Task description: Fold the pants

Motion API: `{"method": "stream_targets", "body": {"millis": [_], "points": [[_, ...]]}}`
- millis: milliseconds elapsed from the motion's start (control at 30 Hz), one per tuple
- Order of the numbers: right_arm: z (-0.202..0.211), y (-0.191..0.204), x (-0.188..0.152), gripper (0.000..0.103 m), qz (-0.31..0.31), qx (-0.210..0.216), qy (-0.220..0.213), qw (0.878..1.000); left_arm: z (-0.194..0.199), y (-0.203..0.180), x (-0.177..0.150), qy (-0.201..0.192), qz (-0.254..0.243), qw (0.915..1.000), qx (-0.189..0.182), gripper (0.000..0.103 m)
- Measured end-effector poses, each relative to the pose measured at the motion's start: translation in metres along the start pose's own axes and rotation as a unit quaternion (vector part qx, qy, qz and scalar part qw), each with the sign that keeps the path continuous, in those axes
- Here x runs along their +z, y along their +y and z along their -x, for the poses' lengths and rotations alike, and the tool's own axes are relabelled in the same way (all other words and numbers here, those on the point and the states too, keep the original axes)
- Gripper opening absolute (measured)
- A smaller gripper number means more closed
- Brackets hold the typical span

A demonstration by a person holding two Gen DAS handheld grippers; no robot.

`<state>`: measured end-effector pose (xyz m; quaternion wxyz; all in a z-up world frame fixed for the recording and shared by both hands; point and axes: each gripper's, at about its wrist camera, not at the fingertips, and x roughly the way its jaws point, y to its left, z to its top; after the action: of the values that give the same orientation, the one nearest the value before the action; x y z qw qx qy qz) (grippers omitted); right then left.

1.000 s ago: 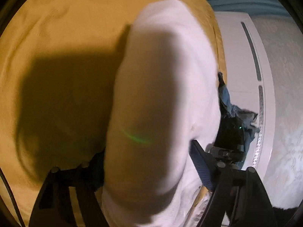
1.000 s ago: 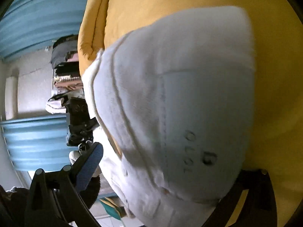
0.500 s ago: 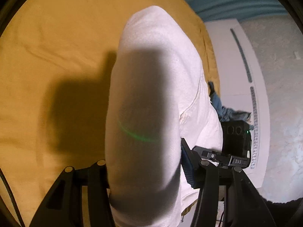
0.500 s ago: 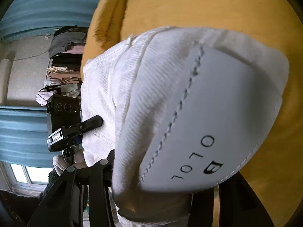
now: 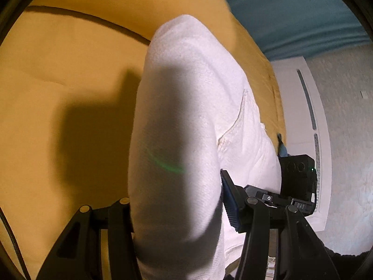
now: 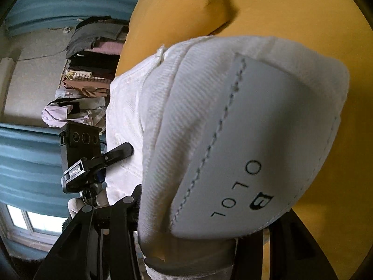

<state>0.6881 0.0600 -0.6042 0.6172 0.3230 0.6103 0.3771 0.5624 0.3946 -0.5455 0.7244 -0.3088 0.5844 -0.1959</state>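
Observation:
White pants (image 5: 186,121) hang over a yellow cloth-covered surface (image 5: 58,88). My left gripper (image 5: 177,212) is shut on a fold of the pants, which bulges forward between the fingers and hides the tips. In the right wrist view the white pants (image 6: 209,121) show a grey brand patch (image 6: 256,149) at the waistband. My right gripper (image 6: 200,224) is shut on that waistband end; the fabric covers the fingertips. The other gripper (image 6: 93,161) shows at the left, against the pants' far edge.
The yellow surface (image 6: 291,11) fills the background. A stack of folded clothes (image 6: 91,70) stands by a wall. Teal curtains (image 6: 30,144) and a window (image 6: 35,221) lie at the left. A white appliance panel (image 5: 307,107) stands beyond the yellow surface's edge.
Both grippers have lifted and tilted with the pants. The pants' fold now stands more upright, and the brand patch has come closer and sharper in the right wrist view.

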Motion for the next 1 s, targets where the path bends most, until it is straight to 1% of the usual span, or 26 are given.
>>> {"method": "stream_targets", "body": {"millis": [33, 67, 133, 200, 233, 267, 300, 333, 367, 400, 433, 467, 500, 533, 567, 600, 633, 667, 700, 733, 800, 833, 867, 900, 1000], "points": [[-0.023, 0.008, 0.005, 0.048, -0.002, 0.003, 0.002, 1.000, 0.010, 0.027, 0.011, -0.002, 0.005, 1.0000, 0.001, 0.050], [-0.053, 0.019, 0.013, 0.048, -0.004, 0.004, 0.004, 1.000, 0.016, 0.047, 0.019, -0.003, 0.009, 0.9999, 0.003, 0.050], [-0.097, 0.033, 0.025, 0.048, -0.006, 0.005, 0.010, 1.000, 0.023, 0.083, 0.031, -0.006, 0.019, 0.9998, 0.005, 0.050], [-0.135, 0.035, 0.036, 0.048, -0.010, 0.004, 0.020, 1.000, 0.021, 0.110, 0.033, -0.005, 0.029, 0.9996, 0.004, 0.051], [-0.156, 0.036, 0.040, 0.048, -0.008, -0.001, 0.027, 1.000, 0.017, 0.134, 0.036, 0.000, 0.038, 0.9993, 0.005, 0.051], [-0.170, 0.035, 0.044, 0.048, -0.008, -0.005, 0.032, 0.999, 0.012, 0.146, 0.034, 0.004, 0.043, 0.9991, 0.005, 0.051], [-0.190, 0.033, 0.048, 0.048, -0.008, -0.017, 0.045, 0.999, 0.006, 0.159, 0.032, 0.011, 0.048, 0.9988, 0.000, 0.055], [-0.206, 0.030, 0.051, 0.048, -0.009, -0.035, 0.058, 0.998, 0.000, 0.172, 0.030, 0.019, 0.056, 0.9982, -0.010, 0.064], [-0.218, 0.025, 0.052, 0.055, -0.012, -0.051, 0.064, 0.997, -0.004, 0.187, 0.028, 0.025, 0.069, 0.9969, -0.026, 0.070], [-0.225, 0.023, 0.052, 0.067, -0.012, -0.065, 0.068, 0.995, -0.006, 0.187, 0.026, 0.028, 0.074, 0.9962, -0.035, 0.071], [-0.230, 0.021, 0.051, 0.067, -0.013, -0.070, 0.072, 0.995, -0.003, 0.186, 0.024, 0.028, 0.076, 0.9962, -0.031, 0.071], [-0.232, 0.023, 0.052, 0.068, -0.017, -0.067, 0.071, 0.995, 0.005, 0.183, 0.022, 0.023, 0.076, 0.9967, -0.017, 0.071], [-0.232, 0.026, 0.051, 0.076, -0.027, -0.076, 0.075, 0.994, 0.013, 0.179, 0.020, 0.017, 0.076, 0.9970, -0.002, 0.070], [-0.230, 0.033, 0.050, 0.081, -0.028, -0.095, 0.075, 0.992, 0.022, 0.171, 0.014, 0.008, 0.073, 0.9972, 0.016, 0.069], [-0.222, 0.038, 0.046, 0.087, -0.018, -0.120, 0.071, 0.990, 0.036, 0.159, 0.005, -0.006, 0.069, 0.9962, 0.053, 0.069], [-0.216, 0.043, 0.043, 0.090, -0.009, -0.142, 0.065, 0.988, 0.030, 0.127, 0.003, -0.016, 0.066, 0.9948, 0.075, 0.070], [-0.205, 0.058, 0.038, 0.090, 0.008, -0.183, 0.052, 0.982, 0.039, 0.111, -0.007, -0.031, 0.061, 0.9925, 0.102, 0.070], [-0.198, 0.066, 0.035, 0.091, 0.017, -0.203, 0.042, 0.978, 0.052, 0.095, -0.017, -0.047, 0.051, 0.9877, 0.140, 0.070], [-0.185, 0.083, 0.029, 0.093, 0.036, -0.246, 0.022, 0.968, 0.063, 0.082, -0.024, -0.062, 0.041, 0.9836, 0.164, 0.071], [-0.174, 0.097, 0.023, 0.093, 0.050, -0.280, 0.004, 0.959, 0.080, 0.060, -0.036, -0.089, 0.025, 0.9757, 0.199, 0.079], [-0.146, 0.133, 0.004, 0.093, 0.075, -0.343, -0.035, 0.936, 0.103, 0.040, -0.044, -0.111, 0.003, 0.9646, 0.239, 0.090], [-0.135, 0.149, -0.006, 0.093, 0.083, -0.363, -0.048, 0.927, 0.116, 0.017, -0.055, -0.121, -0.015, 0.9583, 0.258, 0.097], [-0.122, 0.172, -0.018, 0.094, 0.092, -0.382, -0.065, 0.917, 0.125, 0.006, -0.061, -0.126, -0.022, 0.9547, 0.269, 0.100], [-0.112, 0.186, -0.027, 0.094, 0.100, -0.389, -0.078, 0.913, 0.135, -0.006, -0.069, -0.134, -0.030, 0.9508, 0.277, 0.100], [-0.070, 0.237, -0.068, 0.095, 0.126, -0.420, -0.121, 0.891, 0.167, -0.057, -0.101, -0.156, -0.051, 0.9419, 0.293, 0.100]]}}
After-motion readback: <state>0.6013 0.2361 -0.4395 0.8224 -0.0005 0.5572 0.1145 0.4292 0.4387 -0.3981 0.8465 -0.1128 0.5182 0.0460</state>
